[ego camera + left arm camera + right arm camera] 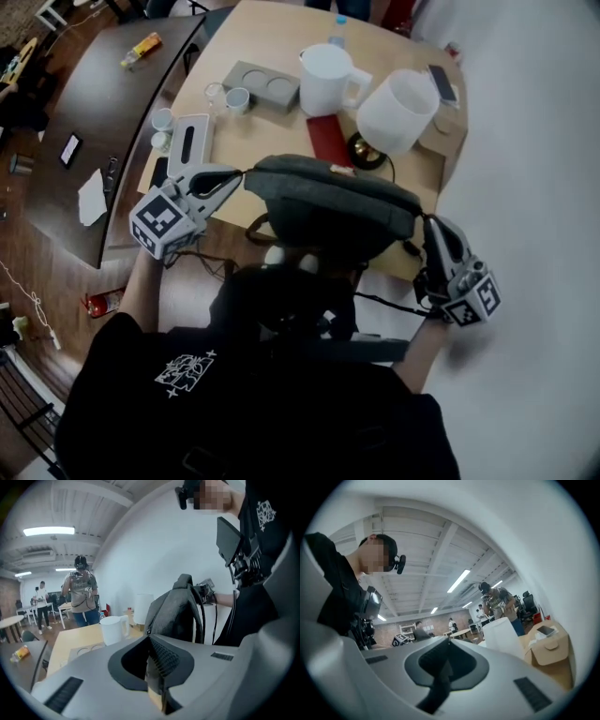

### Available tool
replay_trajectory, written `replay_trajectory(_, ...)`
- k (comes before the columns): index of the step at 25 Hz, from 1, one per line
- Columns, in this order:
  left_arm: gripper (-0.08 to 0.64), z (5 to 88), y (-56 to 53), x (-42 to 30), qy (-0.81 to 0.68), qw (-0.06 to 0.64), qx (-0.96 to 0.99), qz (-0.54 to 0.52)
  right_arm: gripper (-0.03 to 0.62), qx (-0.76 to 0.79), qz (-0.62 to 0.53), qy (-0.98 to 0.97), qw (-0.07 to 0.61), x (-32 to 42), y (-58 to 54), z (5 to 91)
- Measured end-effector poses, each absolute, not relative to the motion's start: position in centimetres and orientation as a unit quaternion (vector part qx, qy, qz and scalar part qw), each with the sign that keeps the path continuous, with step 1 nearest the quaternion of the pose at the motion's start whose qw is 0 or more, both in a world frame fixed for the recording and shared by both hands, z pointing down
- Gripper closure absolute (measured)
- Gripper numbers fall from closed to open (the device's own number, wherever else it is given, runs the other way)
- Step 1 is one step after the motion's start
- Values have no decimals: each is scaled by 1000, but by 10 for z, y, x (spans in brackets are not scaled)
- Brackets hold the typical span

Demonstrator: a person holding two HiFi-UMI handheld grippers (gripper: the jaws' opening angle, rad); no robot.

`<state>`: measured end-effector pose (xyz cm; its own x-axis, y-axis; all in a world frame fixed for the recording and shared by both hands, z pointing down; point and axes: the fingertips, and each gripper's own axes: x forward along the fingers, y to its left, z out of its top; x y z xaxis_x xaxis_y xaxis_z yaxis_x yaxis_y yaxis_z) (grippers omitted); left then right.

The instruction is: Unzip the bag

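A grey fabric bag [333,202] hangs in the air between my two grippers, over the near edge of the wooden table [272,37]. At the bag's left end, my left gripper [239,176] is shut. In the left gripper view the bag [176,611] rises just beyond the left gripper [149,637], and a thin grey-tan pull tab [154,686] is pinched between the jaws. My right gripper [427,223] is at the bag's right end. The right gripper view shows the right gripper [449,639] shut on a dark strap [440,684]. The zipper itself is not visible.
On the table stand a white jug [326,80], a white bucket-like tub [398,111], a grey two-hole tray [262,84], small cups [236,98], a red booklet [328,139] and a phone [442,82]. A dark curved table [103,112] lies left. Another person [82,592] stands farther off.
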<state>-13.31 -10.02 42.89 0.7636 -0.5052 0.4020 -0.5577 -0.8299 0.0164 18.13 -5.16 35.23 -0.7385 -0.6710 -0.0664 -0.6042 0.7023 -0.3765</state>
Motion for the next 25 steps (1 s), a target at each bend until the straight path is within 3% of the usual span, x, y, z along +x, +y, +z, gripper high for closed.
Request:
replay_trajectory(11, 555, 518, -104, -122, -296, 158, 925, 178, 574, -366, -180, 911, 70, 193, -47, 371)
replay_trajectory(20, 555, 556, -87, -109, -269, 167, 919, 233, 574, -435, -95, 890, -101, 206, -44, 360)
replay_trajectory(25, 555, 567, -86, -105, -289, 177, 916, 216, 574, -430, -123, 893, -59, 204, -40, 360)
